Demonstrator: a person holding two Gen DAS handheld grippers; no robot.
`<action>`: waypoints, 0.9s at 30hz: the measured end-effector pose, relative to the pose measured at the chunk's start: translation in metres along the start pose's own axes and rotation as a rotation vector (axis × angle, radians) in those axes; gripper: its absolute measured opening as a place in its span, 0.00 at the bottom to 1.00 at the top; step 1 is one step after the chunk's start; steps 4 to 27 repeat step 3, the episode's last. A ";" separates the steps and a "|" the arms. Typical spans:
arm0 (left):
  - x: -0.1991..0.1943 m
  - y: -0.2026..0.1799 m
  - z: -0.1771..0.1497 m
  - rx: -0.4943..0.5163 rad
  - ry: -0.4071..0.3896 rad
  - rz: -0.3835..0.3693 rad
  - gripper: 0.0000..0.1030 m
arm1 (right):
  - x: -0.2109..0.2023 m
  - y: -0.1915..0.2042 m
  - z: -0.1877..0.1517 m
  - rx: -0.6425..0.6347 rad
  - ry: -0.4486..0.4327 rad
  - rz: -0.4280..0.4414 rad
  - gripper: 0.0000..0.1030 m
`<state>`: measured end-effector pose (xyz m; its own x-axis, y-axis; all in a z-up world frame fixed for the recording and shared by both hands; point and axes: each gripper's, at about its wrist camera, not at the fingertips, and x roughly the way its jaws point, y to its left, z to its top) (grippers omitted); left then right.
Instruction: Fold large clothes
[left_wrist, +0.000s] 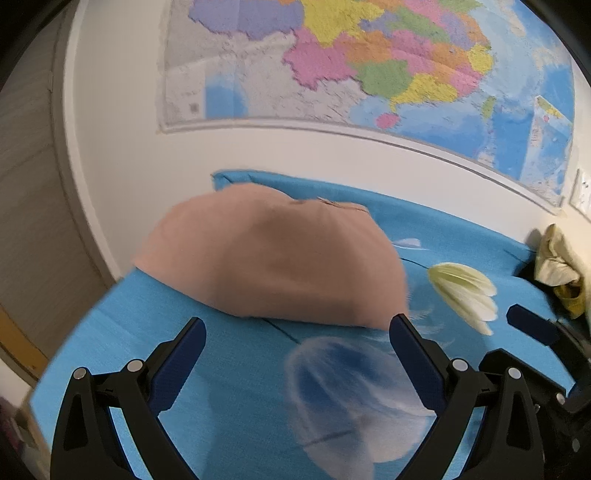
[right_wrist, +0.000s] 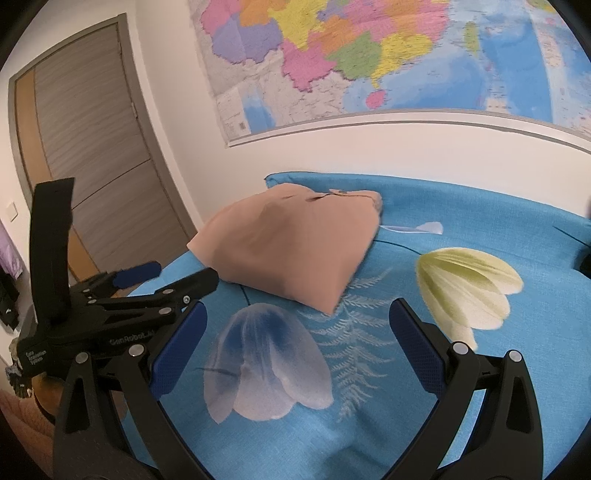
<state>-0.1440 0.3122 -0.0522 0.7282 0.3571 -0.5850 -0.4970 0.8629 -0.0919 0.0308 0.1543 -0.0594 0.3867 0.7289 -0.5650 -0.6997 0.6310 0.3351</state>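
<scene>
A folded tan garment lies as a compact bundle on the blue flower-print cloth, toward its far left corner. My left gripper hovers just short of the bundle's near edge, open, with nothing between its blue-padded fingers. My right gripper is also open and empty, a little nearer than the bundle's front corner. The left gripper shows at the left of the right wrist view, and the right gripper shows at the right edge of the left wrist view.
A large coloured map hangs on the white wall behind the surface. A grey-brown door stands at the left. A crumpled yellowish cloth lies at the far right. The cloth's left edge drops off near the door.
</scene>
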 end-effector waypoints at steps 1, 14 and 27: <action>0.002 -0.004 0.000 0.007 0.007 -0.016 0.93 | -0.006 -0.004 -0.002 0.010 -0.010 -0.015 0.95; 0.004 -0.020 -0.002 0.046 0.016 -0.044 0.93 | -0.019 -0.012 -0.006 0.032 -0.029 -0.051 0.95; 0.004 -0.020 -0.002 0.046 0.016 -0.044 0.93 | -0.019 -0.012 -0.006 0.032 -0.029 -0.051 0.95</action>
